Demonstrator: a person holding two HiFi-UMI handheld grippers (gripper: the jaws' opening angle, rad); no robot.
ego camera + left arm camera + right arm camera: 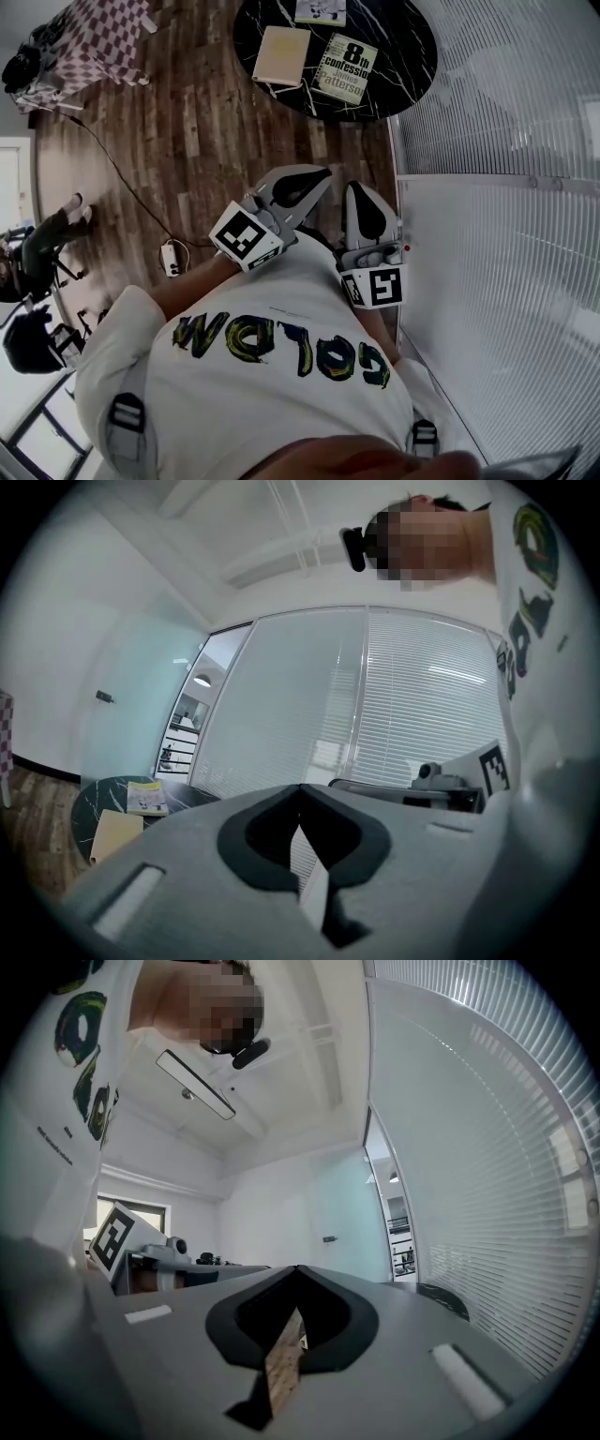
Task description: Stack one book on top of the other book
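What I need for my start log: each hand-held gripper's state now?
Left hand-held gripper: shut, empty.
Right hand-held gripper: shut, empty.

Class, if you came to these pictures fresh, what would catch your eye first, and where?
The left gripper and right gripper, both shut and empty, are held close together before the person's white shirt in the head view's middle. At the top, a round black marble table bears a tan book beside a titled paperback, not stacked.
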